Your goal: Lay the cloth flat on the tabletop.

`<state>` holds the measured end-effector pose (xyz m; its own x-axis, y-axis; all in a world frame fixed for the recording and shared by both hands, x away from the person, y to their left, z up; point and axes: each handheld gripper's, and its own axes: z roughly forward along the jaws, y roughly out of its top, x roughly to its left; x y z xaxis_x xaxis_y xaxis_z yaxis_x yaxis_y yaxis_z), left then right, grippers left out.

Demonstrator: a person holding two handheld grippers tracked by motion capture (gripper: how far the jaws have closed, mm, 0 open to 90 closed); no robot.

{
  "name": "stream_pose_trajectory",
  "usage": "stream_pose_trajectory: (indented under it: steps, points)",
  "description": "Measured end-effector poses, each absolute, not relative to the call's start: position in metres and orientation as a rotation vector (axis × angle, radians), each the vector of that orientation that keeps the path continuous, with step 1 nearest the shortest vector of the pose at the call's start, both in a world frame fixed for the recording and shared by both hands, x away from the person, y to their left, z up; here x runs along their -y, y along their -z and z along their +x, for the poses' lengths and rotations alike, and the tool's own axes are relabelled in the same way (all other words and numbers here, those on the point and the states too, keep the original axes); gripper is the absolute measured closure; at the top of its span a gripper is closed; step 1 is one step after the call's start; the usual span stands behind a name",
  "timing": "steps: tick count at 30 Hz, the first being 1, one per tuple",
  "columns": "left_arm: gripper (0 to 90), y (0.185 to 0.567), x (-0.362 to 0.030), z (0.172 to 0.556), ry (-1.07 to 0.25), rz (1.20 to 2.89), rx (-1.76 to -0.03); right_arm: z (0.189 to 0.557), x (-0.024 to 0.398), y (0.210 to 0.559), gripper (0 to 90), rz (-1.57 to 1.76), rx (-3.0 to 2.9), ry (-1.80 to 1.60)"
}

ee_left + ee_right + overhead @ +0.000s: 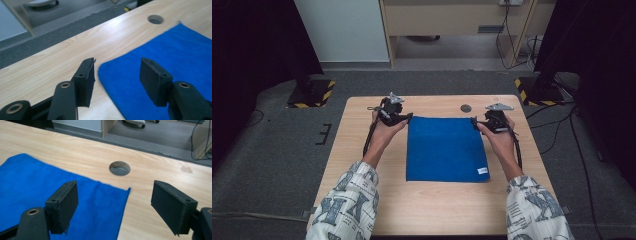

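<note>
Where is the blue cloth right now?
In the high view, the blue cloth lies flat mid-table, between the left gripper and right gripper at its far corners.

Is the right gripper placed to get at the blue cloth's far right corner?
Probably yes: the right gripper has its jaws open astride that corner of the blue cloth, with only bare table around it.

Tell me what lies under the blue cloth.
The blue cloth lies flat on the wooden table, whose light wood shows all around it. Whatever the cloth covers is hidden; no bulge shows.
</note>
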<state>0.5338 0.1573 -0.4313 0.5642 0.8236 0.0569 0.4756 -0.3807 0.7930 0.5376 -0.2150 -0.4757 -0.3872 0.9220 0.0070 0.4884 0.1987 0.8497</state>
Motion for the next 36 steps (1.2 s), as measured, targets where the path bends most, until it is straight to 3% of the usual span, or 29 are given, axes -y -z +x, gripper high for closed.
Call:
stream_pose_trajectory:
  steps: [15, 23, 36]
  points:
    - [39.8, 0.460, -0.156, 0.463, -0.493, 2.076, -0.910, 0.461, 0.230, 0.487, 48.2, 1.237, -2.077, -1.174]
    - [32.9, 0.466, -0.159, 0.470, -0.484, 2.050, -0.920, 0.442, 0.211, 0.487, 57.5, 1.167, -2.133, -1.221]
    - [20.8, 0.463, -0.179, 0.490, -0.494, 1.968, -0.978, 0.412, 0.129, 0.485, 65.4, 0.950, -2.309, -1.278]
